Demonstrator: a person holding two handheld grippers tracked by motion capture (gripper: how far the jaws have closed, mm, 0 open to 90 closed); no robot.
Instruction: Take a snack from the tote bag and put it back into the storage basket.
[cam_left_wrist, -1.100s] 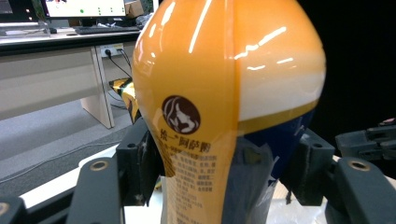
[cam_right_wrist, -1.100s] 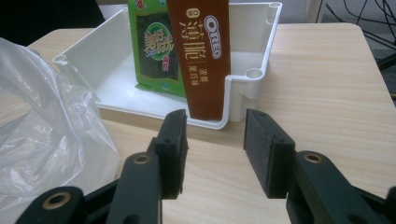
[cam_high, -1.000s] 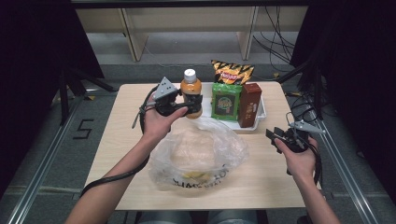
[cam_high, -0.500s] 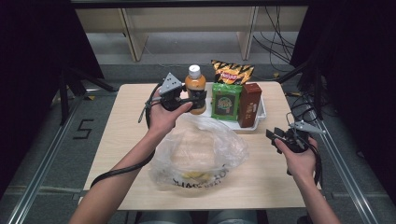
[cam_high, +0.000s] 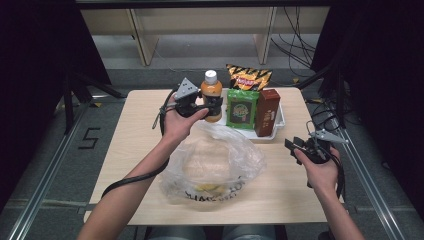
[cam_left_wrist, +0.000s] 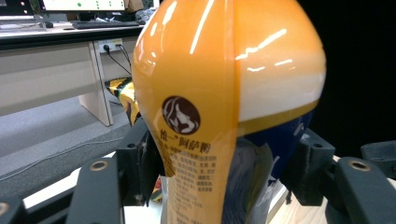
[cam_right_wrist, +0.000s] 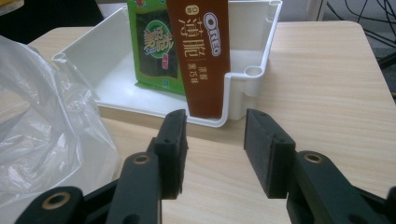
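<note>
- Left tongs (cam_high: 214, 104) are gripping the orange drink bottle (cam_high: 211, 95), their jaws closing on either side of its body below the shoulder, as the left gripper view shows with the bottle (cam_left_wrist: 224, 112) standing between the two black jaws.
- I am holding the bottle upright, its long axis running vertical and its white cap on top, just beside the left end of the white tray (cam_high: 280, 122) at the far side of the table (cam_high: 135, 145).
- I am looking at the clear plastic bag (cam_high: 215, 162), which is lying toward me from the bottle, in the middle of the table with its crumpled mouth turned toward the tray.
- So I am judging that the move in hand is turning on that one relation: the bottle is sitting beyond the bag and has to be coming back toward me and down into the opening.
- Right tongs (cam_high: 296, 148) are standing open and empty, well to the right of the bag, with their jaws (cam_right_wrist: 212, 154) facing the tray corner where the brown Oreo box (cam_right_wrist: 201, 51) and the green snack packet (cam_right_wrist: 156, 46) are standing.
- I am counting the left hand (cam_high: 177, 125) as the nearer one to the bottle; the right is nearer the bag's right edge and could be holding it open.
</note>
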